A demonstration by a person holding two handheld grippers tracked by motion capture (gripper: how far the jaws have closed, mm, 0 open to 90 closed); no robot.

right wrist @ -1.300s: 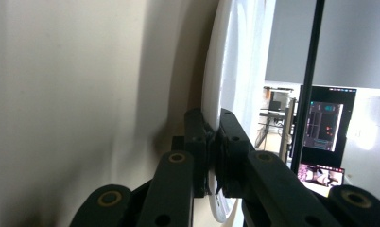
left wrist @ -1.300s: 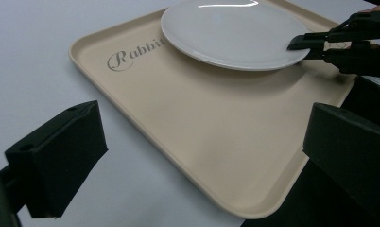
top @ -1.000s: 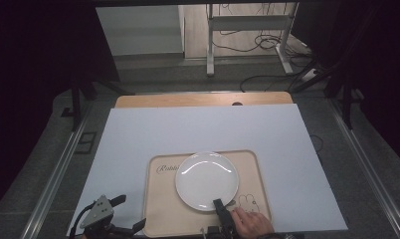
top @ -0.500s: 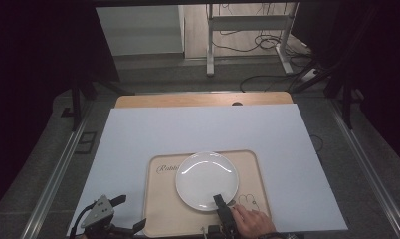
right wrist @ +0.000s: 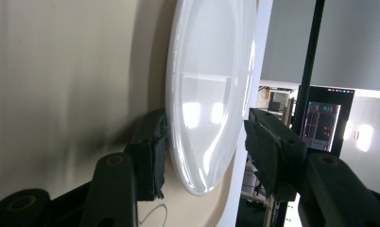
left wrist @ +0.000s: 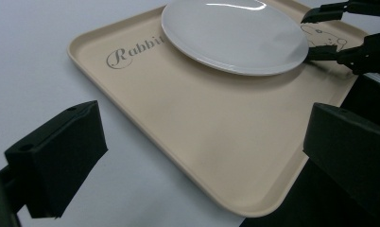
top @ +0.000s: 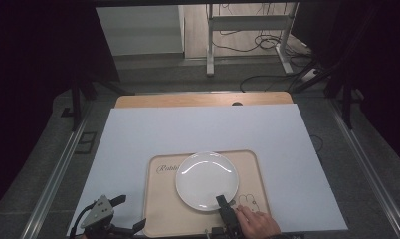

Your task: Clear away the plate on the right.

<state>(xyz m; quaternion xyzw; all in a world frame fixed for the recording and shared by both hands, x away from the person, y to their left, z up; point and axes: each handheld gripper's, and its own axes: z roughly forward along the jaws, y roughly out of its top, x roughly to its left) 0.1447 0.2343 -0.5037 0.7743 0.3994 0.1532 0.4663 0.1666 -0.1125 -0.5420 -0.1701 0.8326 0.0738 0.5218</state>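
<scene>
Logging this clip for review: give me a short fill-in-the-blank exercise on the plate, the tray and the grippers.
1. The white plate lies on the beige ____.
2. The word printed on the tray is ____.
3. The right gripper has the plate's ____ between its jaws, which have just been opening.
4. The left gripper holds ____.

Missing words: tray; Rabbit; rim; nothing

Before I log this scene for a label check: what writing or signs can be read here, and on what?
"Rabbit", grey script, on the beige tray beside the white plate; the plate hides anything past the last letter.
"Rabbi", in the high view, same tray.
A line-drawn rabbit figure on the tray, no words.
Monitor in the right gripper view: lit marks, too blurred to read.
</scene>
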